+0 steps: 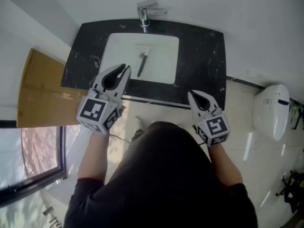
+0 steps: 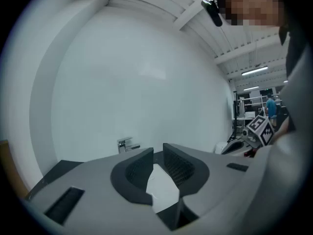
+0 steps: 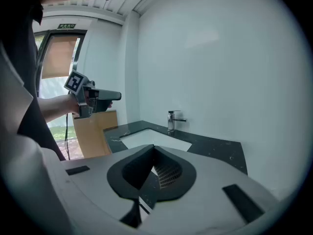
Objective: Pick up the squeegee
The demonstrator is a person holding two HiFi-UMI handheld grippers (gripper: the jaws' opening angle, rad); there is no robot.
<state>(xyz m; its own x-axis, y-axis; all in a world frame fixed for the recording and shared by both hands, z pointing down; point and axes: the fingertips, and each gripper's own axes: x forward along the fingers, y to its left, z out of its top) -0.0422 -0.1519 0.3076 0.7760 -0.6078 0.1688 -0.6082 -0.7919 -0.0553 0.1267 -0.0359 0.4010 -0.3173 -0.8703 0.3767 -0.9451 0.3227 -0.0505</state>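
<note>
Nearest us, we hold the left gripper (image 1: 124,69) at left, jaws a narrow gap apart with nothing between, and the right gripper (image 1: 192,95) at right, jaws closed tip to tip, empty. Both hang over the near edge of the black counter (image 1: 202,56). Farther off, the squeegee (image 1: 141,65) lies in the white basin (image 1: 164,49), well apart from either gripper. Farthest, the tap (image 1: 144,12) stands at the counter's far edge.

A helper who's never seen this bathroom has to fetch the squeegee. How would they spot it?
Find the black countertop against the wall, with a white basin sunk in it below a chrome faucet. The squeegee lies inside that basin, near its middle. It is the only loose thing there, slim and dark against the white.
</note>
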